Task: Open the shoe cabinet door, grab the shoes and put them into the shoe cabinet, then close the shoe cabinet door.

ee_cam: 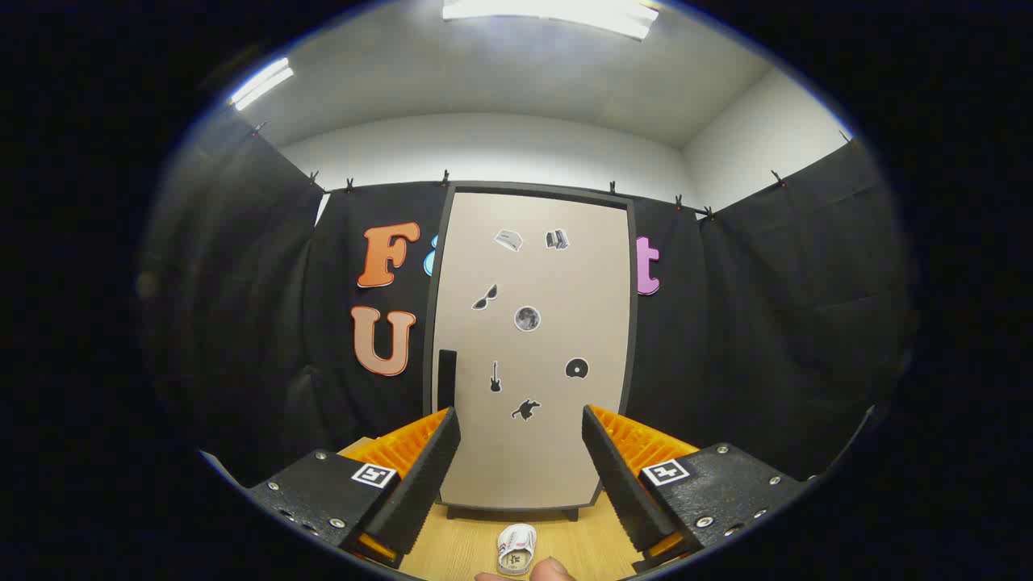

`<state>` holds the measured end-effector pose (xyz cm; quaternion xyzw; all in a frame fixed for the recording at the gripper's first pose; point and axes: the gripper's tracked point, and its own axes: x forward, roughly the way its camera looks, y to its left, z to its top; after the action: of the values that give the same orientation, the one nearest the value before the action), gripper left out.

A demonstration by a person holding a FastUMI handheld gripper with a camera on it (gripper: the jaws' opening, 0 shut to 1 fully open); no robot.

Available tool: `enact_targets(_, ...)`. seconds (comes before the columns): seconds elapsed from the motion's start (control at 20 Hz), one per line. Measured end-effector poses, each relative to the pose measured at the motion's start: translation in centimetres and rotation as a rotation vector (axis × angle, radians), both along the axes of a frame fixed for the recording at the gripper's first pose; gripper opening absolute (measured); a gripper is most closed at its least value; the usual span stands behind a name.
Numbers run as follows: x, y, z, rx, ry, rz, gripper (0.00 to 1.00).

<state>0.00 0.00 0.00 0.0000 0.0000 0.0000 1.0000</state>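
The shoe cabinet stands upright beyond my fingers, against the booth's black cloth. Its beige door carries several small stickers and is closed, with a dark vertical handle low on its left side. A small white shoe lies on the wooden table in front of the cabinet, low between my two fingers. My gripper is open and holds nothing, its fingertips framing the lower part of the door. A fingertip of a person shows just beside the shoe.
Black cloth walls close in on both sides and behind the cabinet. The wooden table runs from below my fingers up to the cabinet's feet.
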Motion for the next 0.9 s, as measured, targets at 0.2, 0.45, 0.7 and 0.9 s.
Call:
enact_targets(0.2, 0.2, -0.7, -0.2, -0.018, 0.002, -0.013, 0.95)
enact_targets(0.45, -0.1, -2.1, 0.3, 0.036, 0.001, -0.035, 0.95)
enact_targets(0.7, -0.2, -1.8, 0.0, 0.015, 0.023, -0.015, 0.95)
enact_targets(0.9, -0.4, -1.0, -0.3, 0.016, 0.03, 0.006, 0.95)
